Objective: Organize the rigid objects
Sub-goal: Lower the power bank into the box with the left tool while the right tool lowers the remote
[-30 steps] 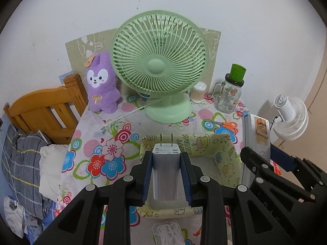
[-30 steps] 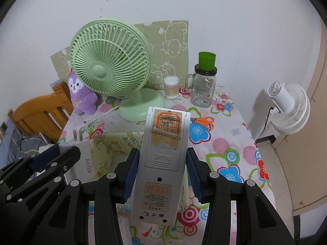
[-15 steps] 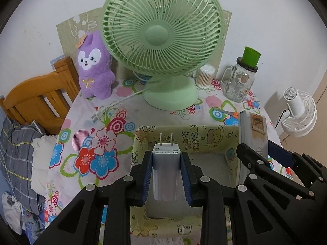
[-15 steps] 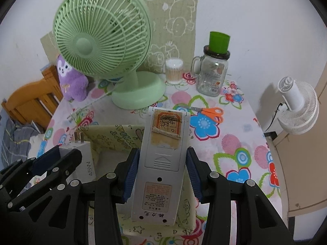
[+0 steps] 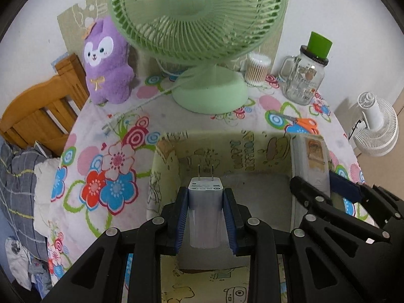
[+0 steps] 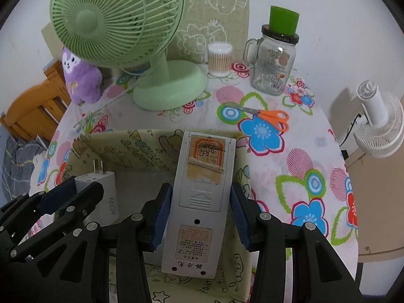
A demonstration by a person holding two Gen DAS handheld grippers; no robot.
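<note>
My left gripper is shut on a white wall charger, prongs pointing away, held over the open yellow fabric storage box. My right gripper is shut on a grey remote control, back side up with a torn orange sticker, held above the same box near its right wall. The right gripper with the remote shows in the left wrist view, and the left gripper with the charger in the right wrist view. Both objects hang inside the box opening; the box floor is grey.
On the flowered tablecloth stand a green desk fan, a purple plush toy, a cotton swab tub and a glass jar with a green lid. Orange scissors lie right of the box. A wooden chair is left, a white fan right.
Both grippers have sunk and moved forward toward the box, carrying the charger and the remote; the box now fills more of both views and the fan looms closer.
</note>
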